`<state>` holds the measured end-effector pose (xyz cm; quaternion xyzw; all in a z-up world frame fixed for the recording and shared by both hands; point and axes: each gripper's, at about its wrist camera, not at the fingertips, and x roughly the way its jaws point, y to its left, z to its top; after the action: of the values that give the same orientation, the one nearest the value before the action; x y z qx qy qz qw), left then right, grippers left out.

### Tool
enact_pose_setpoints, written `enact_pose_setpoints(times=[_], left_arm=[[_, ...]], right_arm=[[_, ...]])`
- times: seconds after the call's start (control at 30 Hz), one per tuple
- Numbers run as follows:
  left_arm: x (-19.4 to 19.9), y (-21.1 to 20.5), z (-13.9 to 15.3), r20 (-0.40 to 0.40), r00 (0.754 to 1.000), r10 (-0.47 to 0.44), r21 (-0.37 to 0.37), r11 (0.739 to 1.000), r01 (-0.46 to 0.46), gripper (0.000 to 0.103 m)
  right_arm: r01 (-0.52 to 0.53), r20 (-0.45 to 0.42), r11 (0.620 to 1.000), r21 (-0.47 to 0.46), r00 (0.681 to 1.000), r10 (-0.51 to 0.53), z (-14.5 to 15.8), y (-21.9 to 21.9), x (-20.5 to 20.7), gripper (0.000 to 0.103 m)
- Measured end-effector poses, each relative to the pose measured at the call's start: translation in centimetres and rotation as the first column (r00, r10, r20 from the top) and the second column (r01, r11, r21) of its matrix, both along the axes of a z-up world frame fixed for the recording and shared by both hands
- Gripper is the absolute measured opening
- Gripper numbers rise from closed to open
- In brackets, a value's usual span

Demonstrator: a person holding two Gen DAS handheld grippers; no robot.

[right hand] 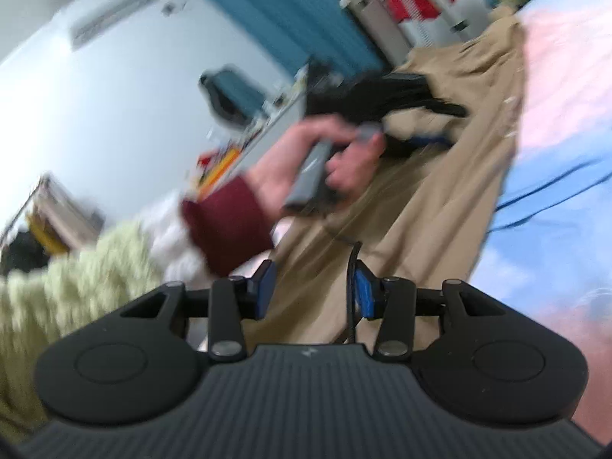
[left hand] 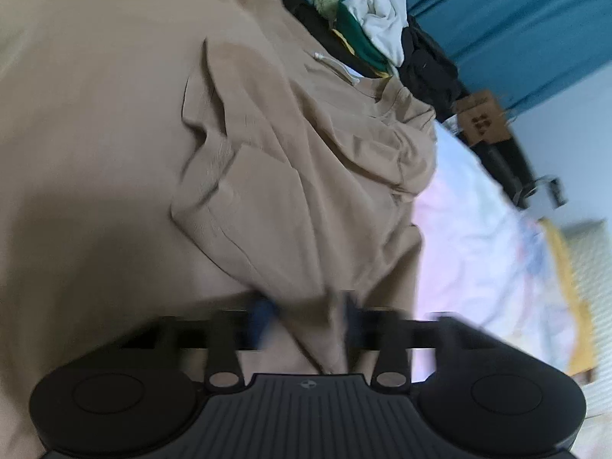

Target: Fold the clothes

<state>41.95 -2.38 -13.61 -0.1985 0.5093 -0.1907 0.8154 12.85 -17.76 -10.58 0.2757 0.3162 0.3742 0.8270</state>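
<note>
Tan hoodie spread rumpled over pale bedsheet, white drawstring near its neck. Left gripper clenched on a fold of the tan cloth, blurred. Right gripper also with tan cloth between its blue pads, fingers not fully together; grasp hard to confirm through blur. Left hand, in maroon sleeve, wrapped around the other gripper's handle. Heap of clothes beyond the hoodie, beside blue curtain.
</note>
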Motion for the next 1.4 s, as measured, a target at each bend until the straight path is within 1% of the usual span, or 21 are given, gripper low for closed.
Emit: enact_pose_setpoints(times=[0.07, 0.17, 0.27, 0.33, 0.37, 0.47, 0.53, 0.57, 0.63, 0.7, 0.8, 0.87, 0.97, 1.03, 1.1, 1.13, 1.2, 1.27, 1.3, 1.37, 1.4], left_arm=[[0.1, 0.0, 1.0, 0.055, 0.998, -0.006, 0.021, 1.000, 0.004, 0.004], [0.6, -0.7, 2.8, 0.172, 0.985, -0.026, 0.159, 0.987, -0.002, 0.004], [1.2, -1.6, 3.6, 0.269, 0.961, -0.061, 0.335, 0.942, -0.033, 0.004], [1.6, -1.9, 2.9, 0.263, 0.961, -0.090, 0.398, 0.917, -0.023, 0.005], [1.3, -1.7, 2.9, 0.267, 0.959, -0.092, 0.393, 0.919, -0.021, 0.005], [0.1, -0.6, 3.2, 0.277, 0.956, -0.095, 0.368, 0.930, -0.014, 0.016], [-1.5, 0.7, 4.1, 0.281, 0.954, -0.102, 0.360, 0.933, -0.007, 0.028], [-2.7, 1.6, 4.8, 0.288, 0.952, -0.106, 0.361, 0.933, -0.005, 0.031], [-5.3, 3.8, 6.1, 0.312, 0.945, -0.103, 0.338, 0.941, -0.009, 0.049], [-8.6, 6.9, 7.5, 0.333, 0.941, -0.069, 0.302, 0.952, -0.037, 0.058], [-13.2, 12.0, 8.8, 0.325, 0.946, 0.011, 0.238, 0.967, -0.093, 0.065], [-16.0, 15.2, 9.7, 0.319, 0.946, 0.056, 0.190, 0.974, -0.122, 0.067], [-19.8, 19.5, 11.2, 0.336, 0.935, 0.113, 0.176, 0.968, -0.180, 0.070], [-22.2, 21.5, 12.0, 0.366, 0.920, 0.138, 0.212, 0.951, -0.227, 0.074], [-24.2, 22.8, 12.6, 0.402, 0.903, 0.150, 0.258, 0.928, -0.269, 0.076], [-24.9, 23.4, 12.7, 0.408, 0.896, 0.173, 0.236, 0.928, -0.287, 0.077], [-25.6, 24.7, 12.7, 0.405, 0.882, 0.242, 0.158, 0.931, -0.328, 0.079], [-24.8, 25.9, 11.7, 0.370, 0.863, 0.343, 0.014, 0.927, -0.374, 0.081], [-24.4, 26.5, 11.2, 0.348, 0.852, 0.391, -0.058, 0.916, -0.396, 0.082], [-22.9, 27.5, 10.0, 0.287, 0.830, 0.479, -0.195, 0.877, -0.439, 0.083], [-21.8, 27.7, 9.4, 0.258, 0.823, 0.506, -0.231, 0.859, -0.456, 0.083]], right_arm=[[-0.084, -0.001, 0.995, -0.046, 0.996, 0.084, 0.1, 1.2, -0.5, 0.047], [-0.203, 0.010, 0.974, -0.102, 0.979, 0.205, -0.3, 4.1, -1.2, 0.047], [-0.279, 0.025, 0.948, -0.157, 0.958, 0.286, -0.5, 6.2, -2.1, 0.047], [-0.285, 0.027, 0.944, -0.165, 0.956, 0.294, -0.6, 6.4, -2.2, 0.047], [-0.282, 0.028, 0.946, -0.162, 0.957, 0.290, -0.6, 6.4, -2.2, 0.047], [-0.254, 0.040, 0.958, -0.130, 0.965, 0.261, -0.3, 5.6, -1.7, 0.051], [-0.233, 0.053, 0.965, -0.122, 0.969, 0.241, 0.0, 5.2, -1.4, 0.065], [-0.228, 0.058, 0.966, -0.124, 0.970, 0.237, 0.1, 5.2, -1.5, 0.067], [-0.220, 0.065, 0.966, -0.137, 0.971, 0.230, 0.3, 5.2, -1.7, 0.068], [-0.208, 0.074, 0.966, -0.156, 0.972, 0.221, 0.5, 5.2, -1.9, 0.068], [-0.187, 0.095, 0.967, -0.172, 0.974, 0.205, 0.9, 5.0, -2.4, 0.074], [-0.162, 0.087, 0.968, -0.194, 0.980, 0.181, 0.8, 4.8, -2.3, 0.075], [-0.122, 0.066, 0.966, -0.229, 0.988, 0.140, 0.7, 4.6, -1.9, 0.076], [-0.082, 0.076, 0.971, -0.225, 0.992, 0.102, 1.1, 4.3, -1.9, 0.076], [-0.009, 0.073, 0.973, -0.230, 0.997, 0.026, 1.1, 3.7, -2.2, 0.076], [0.035, 0.067, 0.969, -0.244, 0.998, -0.019, 1.0, 3.7, -2.2, 0.076], [0.120, 0.058, 0.955, -0.273, 0.992, -0.108, 0.7, 3.5, -2.4, 0.076], [0.195, 0.049, 0.930, -0.313, 0.981, -0.189, 0.5, 3.7, -2.7, 0.076], [0.229, 0.048, 0.915, -0.331, 0.973, -0.226, 0.4, 3.8, -2.9, 0.076], [0.269, 0.065, 0.898, -0.349, 0.962, -0.263, 0.4, 4.0, -3.1, 0.076], [0.286, 0.078, 0.890, -0.357, 0.958, -0.276, 0.4, 4.2, -3.2, 0.076]])
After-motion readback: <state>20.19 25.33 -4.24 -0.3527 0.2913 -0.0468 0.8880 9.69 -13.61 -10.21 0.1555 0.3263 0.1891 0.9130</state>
